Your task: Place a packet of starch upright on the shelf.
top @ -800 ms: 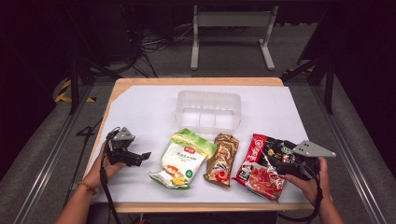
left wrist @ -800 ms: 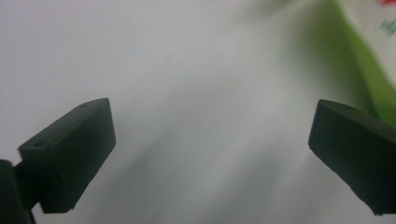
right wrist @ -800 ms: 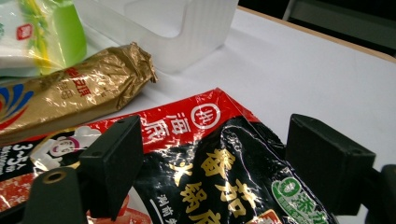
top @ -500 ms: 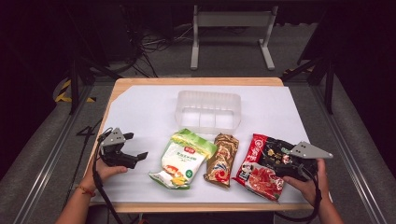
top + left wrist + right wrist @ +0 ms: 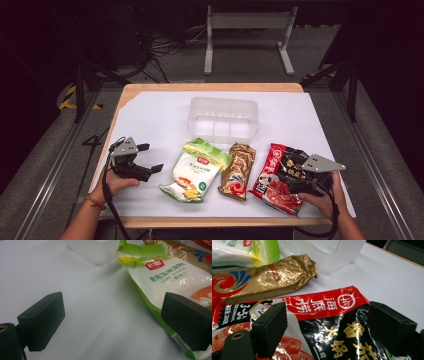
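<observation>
Left gripper [image 5: 145, 163] sat low on white sheet [image 5: 150, 120], jaws wide, nothing between; green-white corn starch bag [image 5: 196, 170] lay just beside. Right gripper [image 5: 292, 176] hovered over red-black hotpot pouch [image 5: 277, 177], jaws spread, not pinching. Gold packet [image 5: 239, 171] between bags; clear tray [image 5: 223, 120] behind.

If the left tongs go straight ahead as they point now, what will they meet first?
Probably the green-and-white corn starch bag: its edge lies just ahead of one of the left tongs' open jaws. Bare white table cover lies between the jaws; depth is uncertain.
</observation>
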A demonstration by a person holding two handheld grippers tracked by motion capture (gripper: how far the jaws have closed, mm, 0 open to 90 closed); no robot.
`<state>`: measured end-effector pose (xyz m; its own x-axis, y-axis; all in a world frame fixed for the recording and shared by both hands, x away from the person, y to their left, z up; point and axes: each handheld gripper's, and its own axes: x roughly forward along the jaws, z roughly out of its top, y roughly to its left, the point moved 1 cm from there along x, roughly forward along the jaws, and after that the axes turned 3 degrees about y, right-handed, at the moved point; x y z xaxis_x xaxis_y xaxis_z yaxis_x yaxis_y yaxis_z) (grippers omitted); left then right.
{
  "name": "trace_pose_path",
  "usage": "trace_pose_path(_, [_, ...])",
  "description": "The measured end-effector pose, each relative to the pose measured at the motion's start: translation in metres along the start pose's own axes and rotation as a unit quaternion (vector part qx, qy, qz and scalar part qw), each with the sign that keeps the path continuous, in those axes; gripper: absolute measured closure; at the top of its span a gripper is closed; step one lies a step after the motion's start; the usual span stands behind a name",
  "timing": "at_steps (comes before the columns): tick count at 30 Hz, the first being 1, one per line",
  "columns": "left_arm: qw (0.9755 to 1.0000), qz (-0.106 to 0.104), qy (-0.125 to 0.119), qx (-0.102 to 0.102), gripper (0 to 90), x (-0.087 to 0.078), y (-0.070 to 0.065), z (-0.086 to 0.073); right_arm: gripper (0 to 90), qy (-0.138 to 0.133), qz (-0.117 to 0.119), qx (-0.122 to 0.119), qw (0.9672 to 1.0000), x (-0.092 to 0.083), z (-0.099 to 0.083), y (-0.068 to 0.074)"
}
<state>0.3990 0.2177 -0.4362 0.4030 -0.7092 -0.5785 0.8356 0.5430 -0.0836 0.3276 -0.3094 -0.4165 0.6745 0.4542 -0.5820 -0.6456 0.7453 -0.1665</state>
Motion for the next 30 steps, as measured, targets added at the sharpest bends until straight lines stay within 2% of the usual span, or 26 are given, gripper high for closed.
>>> trace_pose_path(4, [0.9991,-0.039,0.018,-0.002,10.9,0.010,-0.001,0.008,16.0,0.004,0.001,-0.009,1.0000,0.002,0.000,0.003])
trace_pose_path(5, [0.9989,-0.042,0.020,0.000,11.3,0.013,-0.002,0.011,16.1,0.005,0.002,-0.010,0.9999,0.003,0.000,0.004])
trace_pose_path(7, [0.9977,-0.061,0.028,0.000,11.8,0.022,-0.004,0.021,16.2,0.006,0.004,-0.009,0.9999,0.003,0.000,0.004])
trace_pose_path(9, [0.9974,-0.063,0.035,0.005,11.4,0.027,-0.004,0.025,16.2,0.006,0.004,-0.009,0.9999,0.003,0.000,0.005])
trace_pose_path(10, [0.9964,-0.072,0.045,0.007,11.1,0.033,-0.005,0.029,16.2,0.005,0.006,-0.009,0.9999,0.003,0.000,0.005])
trace_pose_path(12, [0.9957,-0.076,0.053,0.002,10.0,0.041,-0.004,0.035,16.2,0.006,0.006,-0.011,0.9999,0.002,0.001,0.006])
trace_pose_path(13, [0.9950,-0.082,0.057,0.006,9.9,0.051,-0.003,0.041,16.2,0.007,0.007,-0.012,0.9999,0.002,0.001,0.006])
trace_pose_path(14, [0.9950,-0.082,0.057,0.006,10.0,0.051,-0.003,0.041,16.2,0.007,0.007,-0.012,0.9999,0.002,0.001,0.006])
trace_pose_path(15, [0.9938,-0.085,0.071,0.002,9.7,0.060,-0.002,0.045,16.2,0.008,0.007,-0.013,0.9999,0.003,0.001,0.007])
trace_pose_path(23, [0.9899,-0.102,0.094,-0.026,9.0,0.082,0.008,0.048,16.1,0.016,0.011,-0.022,0.9996,0.005,0.001,0.009])
trace_pose_path(25, [0.9873,-0.118,0.101,-0.032,9.0,0.088,0.008,0.047,16.1,0.016,0.014,-0.022,0.9995,0.005,0.001,0.010])
trace_pose_path(28, [0.9846,-0.129,0.116,-0.024,9.2,0.094,0.004,0.048,16.1,0.020,0.015,-0.024,0.9994,0.006,0.001,0.011])
trace_pose_path(30, [0.9849,-0.128,0.114,-0.021,9.8,0.096,0.003,0.048,16.1,0.021,0.015,-0.024,0.9994,0.006,0.001,0.011])
